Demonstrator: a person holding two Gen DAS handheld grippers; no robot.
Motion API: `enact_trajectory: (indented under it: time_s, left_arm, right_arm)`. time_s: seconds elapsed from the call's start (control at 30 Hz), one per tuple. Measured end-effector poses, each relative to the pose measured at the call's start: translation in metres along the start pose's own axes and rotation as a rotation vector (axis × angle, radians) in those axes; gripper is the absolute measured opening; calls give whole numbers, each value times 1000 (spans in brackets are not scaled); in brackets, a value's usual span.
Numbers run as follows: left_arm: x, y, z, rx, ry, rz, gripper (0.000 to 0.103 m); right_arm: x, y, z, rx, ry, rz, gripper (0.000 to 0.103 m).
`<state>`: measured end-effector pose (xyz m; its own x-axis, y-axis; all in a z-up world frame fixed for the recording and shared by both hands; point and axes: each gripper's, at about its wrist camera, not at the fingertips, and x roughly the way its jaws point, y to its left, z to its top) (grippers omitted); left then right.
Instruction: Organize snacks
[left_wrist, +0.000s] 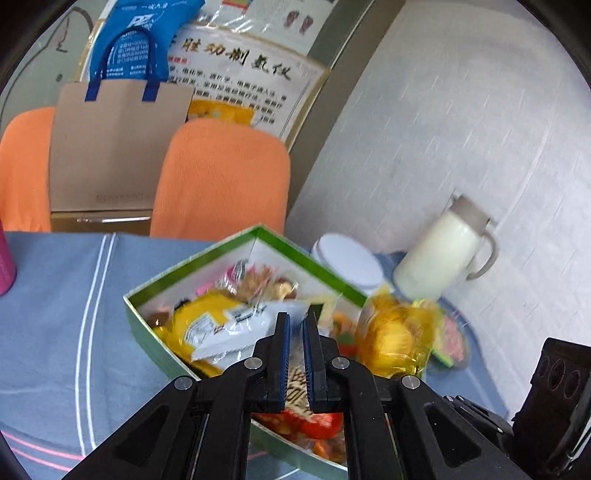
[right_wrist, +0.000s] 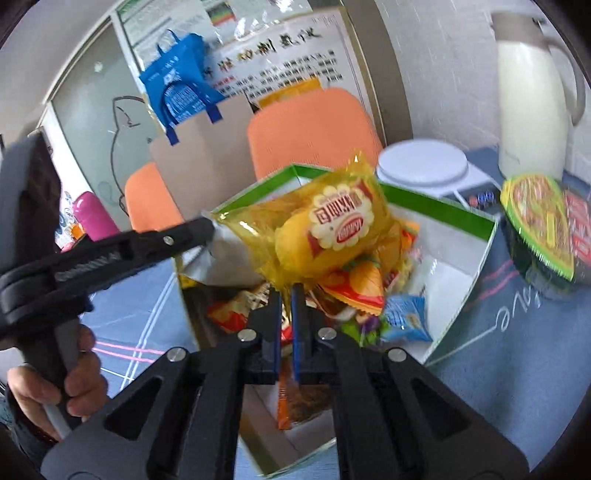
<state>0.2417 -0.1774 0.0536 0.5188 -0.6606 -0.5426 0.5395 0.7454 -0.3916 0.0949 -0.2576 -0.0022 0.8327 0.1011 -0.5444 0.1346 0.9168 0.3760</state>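
Observation:
A green-rimmed box stands on the blue tablecloth, holding several snack packets. My right gripper is shut on the bottom edge of a yellow transparent bread packet, which hangs over the box. In the left wrist view that bread packet hangs at the box's right corner. My left gripper is shut with nothing between its pads, above a white and yellow packet in the box. From the right wrist view, the left gripper reaches the box's far left corner, close to the bread packet's corner.
A cream jug, a white round lid and a noodle bowl stand right of the box. A pink bottle stands at the left. Orange chairs and a paper bag are behind the table.

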Motion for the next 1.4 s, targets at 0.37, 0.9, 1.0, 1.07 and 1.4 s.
enact_trajectory:
  time_s: [0.37, 0.9, 1.0, 1.07, 1.4]
  left_arm:
    - [4, -21, -24, 103, 49, -5, 29]
    - [-132, -47, -82, 86, -76, 278, 103]
    - [-144, -49, -105, 85, -57, 327, 103]
    - [-148, -48, -119, 72, -29, 342, 103]
    - [-154, -62, -164, 109, 38, 386, 103]
  right_arm:
    - [-27, 7, -7, -62, -49, -29, 75]
    - [-137, 49, -56, -189, -137, -275, 102]
    - [-147, 50, -67, -188, -116, -310, 102]
    - [-153, 53, -74, -193, -107, -327, 102]
    - [-169, 55, -91, -182, -110, -346, 102]
